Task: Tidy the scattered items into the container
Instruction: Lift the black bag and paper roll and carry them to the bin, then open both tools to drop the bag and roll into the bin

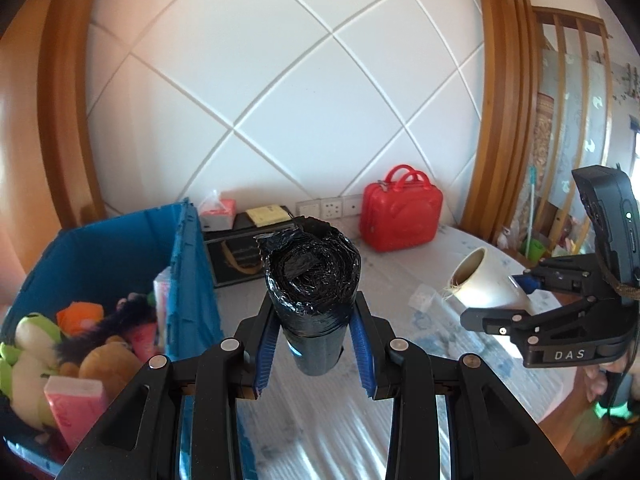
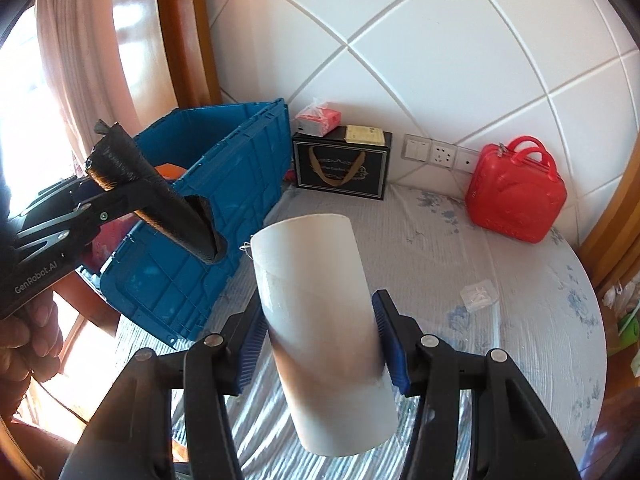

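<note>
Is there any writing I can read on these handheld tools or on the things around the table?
"DAS": on the right gripper, seen from the left wrist.
"GenRobot.AI": on the left gripper, seen from the right wrist.
Black gift box: gold lettering, too small to read.
Yellow card on the box: print blurred.

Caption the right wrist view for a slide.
Right gripper carries a white tube over the table while left gripper holds a black roll near the blue crate.

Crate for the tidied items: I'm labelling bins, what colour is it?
Blue crate, clearest in the right wrist view.
</note>
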The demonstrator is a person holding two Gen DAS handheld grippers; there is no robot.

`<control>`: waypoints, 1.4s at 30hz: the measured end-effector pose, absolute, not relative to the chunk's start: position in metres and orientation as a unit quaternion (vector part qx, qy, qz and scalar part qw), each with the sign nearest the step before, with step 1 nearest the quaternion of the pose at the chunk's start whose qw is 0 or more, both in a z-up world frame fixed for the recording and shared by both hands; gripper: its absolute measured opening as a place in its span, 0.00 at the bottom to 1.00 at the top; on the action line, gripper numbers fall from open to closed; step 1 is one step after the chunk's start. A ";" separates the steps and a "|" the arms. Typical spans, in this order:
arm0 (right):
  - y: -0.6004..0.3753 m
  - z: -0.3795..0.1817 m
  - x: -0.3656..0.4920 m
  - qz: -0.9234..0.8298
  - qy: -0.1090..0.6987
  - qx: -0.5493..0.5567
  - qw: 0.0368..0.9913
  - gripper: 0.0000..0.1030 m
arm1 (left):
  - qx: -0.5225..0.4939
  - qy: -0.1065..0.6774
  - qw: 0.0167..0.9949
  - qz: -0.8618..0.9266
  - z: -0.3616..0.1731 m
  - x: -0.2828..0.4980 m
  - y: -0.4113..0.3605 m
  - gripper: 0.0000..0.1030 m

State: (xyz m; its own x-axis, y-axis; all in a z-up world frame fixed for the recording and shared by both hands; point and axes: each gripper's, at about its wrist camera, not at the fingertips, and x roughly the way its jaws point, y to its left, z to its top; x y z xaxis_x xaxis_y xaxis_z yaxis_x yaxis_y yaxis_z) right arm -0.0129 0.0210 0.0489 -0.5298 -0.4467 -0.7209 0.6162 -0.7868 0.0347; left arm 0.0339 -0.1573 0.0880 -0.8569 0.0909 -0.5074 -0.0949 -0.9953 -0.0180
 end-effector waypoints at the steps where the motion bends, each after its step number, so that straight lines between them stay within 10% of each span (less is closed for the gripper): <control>1: 0.010 0.051 -0.012 -0.865 0.116 0.372 0.315 0.49 | -0.260 0.001 0.040 0.965 0.091 0.036 -0.169 0.32; 22: -0.225 0.073 0.008 -0.800 0.193 0.324 0.466 0.49 | -0.223 -0.043 -0.102 0.969 0.104 0.082 -0.391 0.32; 42: -0.312 0.066 0.002 -0.780 0.216 0.335 0.483 0.49 | -0.230 -0.048 -0.129 0.963 0.099 0.060 -0.451 0.32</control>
State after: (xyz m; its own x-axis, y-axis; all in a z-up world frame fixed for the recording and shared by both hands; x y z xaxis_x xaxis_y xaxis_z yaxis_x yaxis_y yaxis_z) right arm 0.0023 -0.3122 0.0665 -0.3092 -0.6084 -0.7309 0.8974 -0.4410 -0.0126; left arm 0.0597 -0.4508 0.0987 -0.8608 -0.2268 -0.4556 0.2705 -0.9622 -0.0322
